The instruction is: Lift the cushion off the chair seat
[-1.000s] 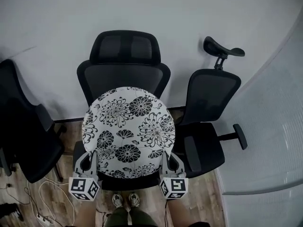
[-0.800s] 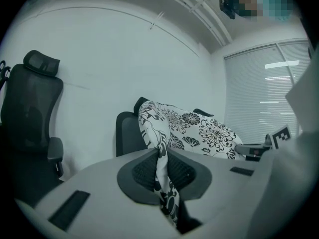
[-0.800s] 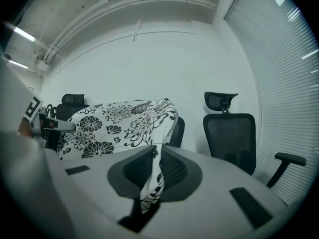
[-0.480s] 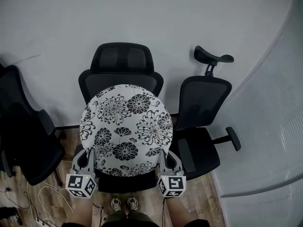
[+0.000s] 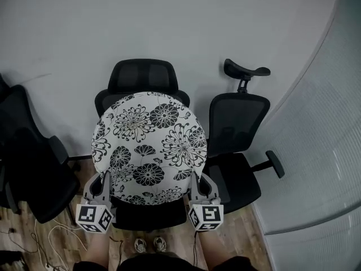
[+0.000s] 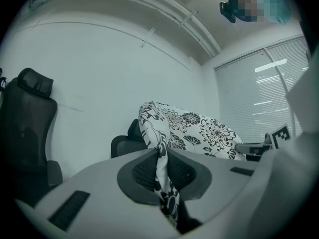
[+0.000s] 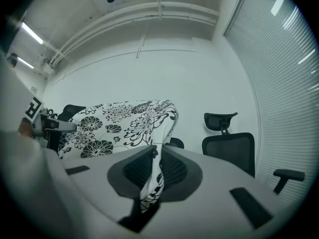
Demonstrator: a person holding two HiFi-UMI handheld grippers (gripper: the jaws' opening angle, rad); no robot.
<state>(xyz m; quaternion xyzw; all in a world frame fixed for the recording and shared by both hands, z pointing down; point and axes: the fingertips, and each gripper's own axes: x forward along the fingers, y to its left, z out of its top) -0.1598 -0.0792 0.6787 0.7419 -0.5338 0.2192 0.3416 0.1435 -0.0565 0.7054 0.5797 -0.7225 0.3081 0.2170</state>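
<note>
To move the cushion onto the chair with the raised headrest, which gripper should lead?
Probably right: the right gripper, shut on the cushion edge, is next to that chair; the left gripper grips the far edge.

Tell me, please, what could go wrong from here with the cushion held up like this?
1. The left gripper and right gripper each pinch only a thin edge of the cushion; it may slip from one and swing down.
2. Its far edge is close to the chair back and might catch there.
3. Cables lie on the floor near the person's shoes: a trip risk when stepping back.
</note>
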